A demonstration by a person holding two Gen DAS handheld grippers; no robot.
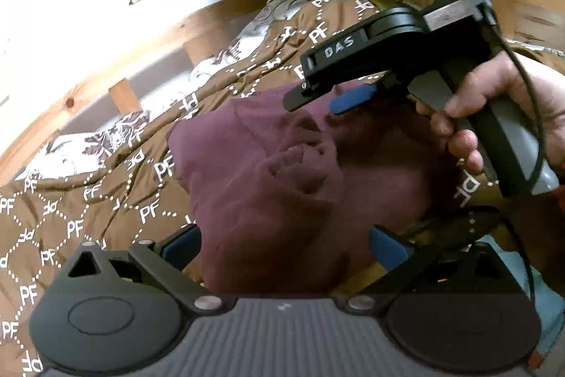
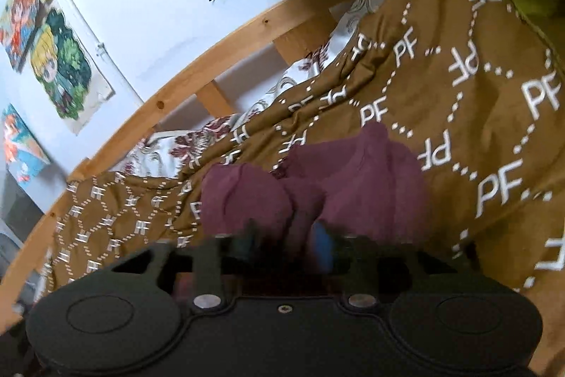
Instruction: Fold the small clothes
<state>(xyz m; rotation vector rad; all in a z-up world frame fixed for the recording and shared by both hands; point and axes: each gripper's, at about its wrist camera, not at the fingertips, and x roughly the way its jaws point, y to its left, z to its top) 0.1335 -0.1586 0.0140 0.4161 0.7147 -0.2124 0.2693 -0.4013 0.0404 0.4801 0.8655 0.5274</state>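
Left gripper (image 1: 286, 248) tilted down over maroon garment (image 1: 282, 172), blue-padded jaws spread wide, cloth between but unpinched. Right gripper (image 1: 328, 94) angled down at garment's far right part, held by hand (image 1: 494, 115); jaws apart, grip on cloth unclear. In right wrist view fingertips blurred. Garment lay crumpled on brown PF-print blanket (image 2: 459, 76). Wooden bed rail (image 2: 212, 59) beyond.

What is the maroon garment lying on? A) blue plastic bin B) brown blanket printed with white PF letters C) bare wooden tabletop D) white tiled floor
B: in both wrist views the maroon garment sits bunched on the brown blanket with white PF lettering and dotted diamond lines; the wooden rail runs behind it.
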